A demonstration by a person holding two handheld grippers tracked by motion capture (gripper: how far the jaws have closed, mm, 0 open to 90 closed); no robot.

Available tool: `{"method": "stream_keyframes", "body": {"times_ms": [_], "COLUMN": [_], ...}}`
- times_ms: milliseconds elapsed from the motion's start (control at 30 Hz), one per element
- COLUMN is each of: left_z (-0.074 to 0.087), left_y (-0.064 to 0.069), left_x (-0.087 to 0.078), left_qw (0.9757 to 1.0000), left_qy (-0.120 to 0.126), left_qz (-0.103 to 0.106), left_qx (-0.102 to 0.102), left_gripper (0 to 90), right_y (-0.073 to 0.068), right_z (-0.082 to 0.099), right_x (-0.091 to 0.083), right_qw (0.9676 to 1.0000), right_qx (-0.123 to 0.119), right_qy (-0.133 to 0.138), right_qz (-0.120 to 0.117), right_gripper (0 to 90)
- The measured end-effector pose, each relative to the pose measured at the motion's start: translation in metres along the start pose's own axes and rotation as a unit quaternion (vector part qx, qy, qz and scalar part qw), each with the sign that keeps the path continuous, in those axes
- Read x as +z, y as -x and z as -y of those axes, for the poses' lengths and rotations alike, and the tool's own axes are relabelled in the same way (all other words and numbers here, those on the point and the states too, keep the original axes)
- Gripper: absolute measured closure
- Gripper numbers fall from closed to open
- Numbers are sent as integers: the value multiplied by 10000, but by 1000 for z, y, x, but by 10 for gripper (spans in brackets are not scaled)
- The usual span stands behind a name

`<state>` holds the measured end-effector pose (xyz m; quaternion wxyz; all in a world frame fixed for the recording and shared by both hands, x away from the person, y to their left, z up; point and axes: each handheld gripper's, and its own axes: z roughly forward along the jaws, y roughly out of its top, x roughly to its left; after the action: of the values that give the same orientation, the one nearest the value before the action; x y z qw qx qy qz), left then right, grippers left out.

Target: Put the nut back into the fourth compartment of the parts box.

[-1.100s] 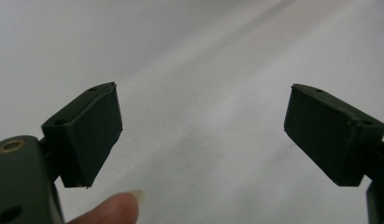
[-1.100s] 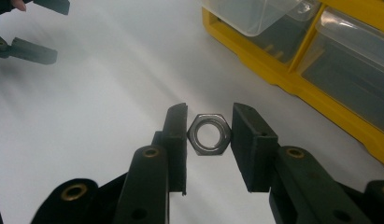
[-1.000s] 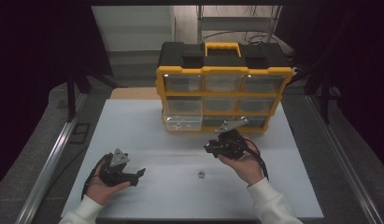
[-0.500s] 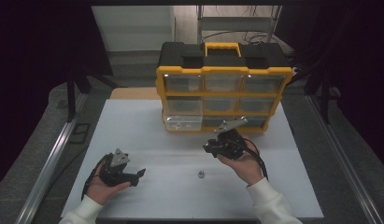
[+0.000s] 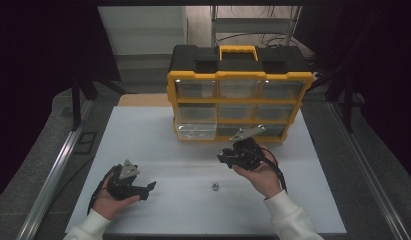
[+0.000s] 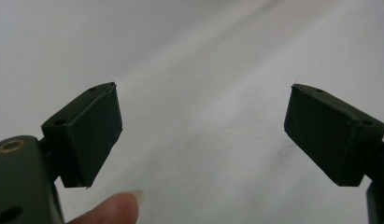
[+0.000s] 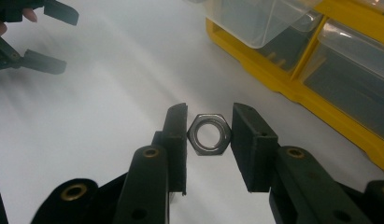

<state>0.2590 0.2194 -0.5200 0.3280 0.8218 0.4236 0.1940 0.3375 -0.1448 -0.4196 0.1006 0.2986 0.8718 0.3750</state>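
In the right gripper view a steel hex nut point(image 7: 209, 134) sits between my right gripper's point(image 7: 209, 140) two black jaws, and the pads close on its flats. In the high view that gripper point(image 5: 227, 158) hangs above the table just in front of the yellow and black drawer organizer point(image 5: 239, 107). My left gripper point(image 5: 146, 189) rests low at the front left, with its jaws spread wide over bare white table point(image 6: 203, 130) and nothing between them. A second hex nut point(image 5: 213, 187) lies loose on the white table point(image 5: 143, 135) between the two hands.
The organizer's bottom-left clear drawer point(image 5: 195, 131) is pulled out a little toward me, and it shows at the top of the right gripper view point(image 7: 255, 18). Metal rails point(image 5: 53, 175) run along both sides of the table. A fingertip point(image 6: 110, 210) shows below the left jaws.
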Motion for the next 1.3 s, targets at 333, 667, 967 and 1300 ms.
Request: {"method": "stream_keyframes", "body": {"times_ms": [333, 667, 967, 1300], "left_z": [0, 0, 0, 0], "left_y": [0, 1, 0, 0], "left_x": [1, 1, 1, 0], "left_qw": [10000, 10000, 10000, 10000], "left_qy": [-36, -39, -28, -32], "left_qz": [0, 3, 9, 3], "left_qx": [50, 63, 52, 63], "left_gripper": [119, 119, 119, 119], "right_y": [-1, -1, -3, -4], "right_z": [-2, -4, -6, -7], "right_x": [-2, -3, -4, -2], "right_qw": [10000, 9999, 9999, 9999], "right_qx": [-15, -23, -38, -57], "right_qy": [73, 121, 145, 123], "right_qz": [5, 13, 1, -18], "right_gripper": [679, 679, 679, 679]}}
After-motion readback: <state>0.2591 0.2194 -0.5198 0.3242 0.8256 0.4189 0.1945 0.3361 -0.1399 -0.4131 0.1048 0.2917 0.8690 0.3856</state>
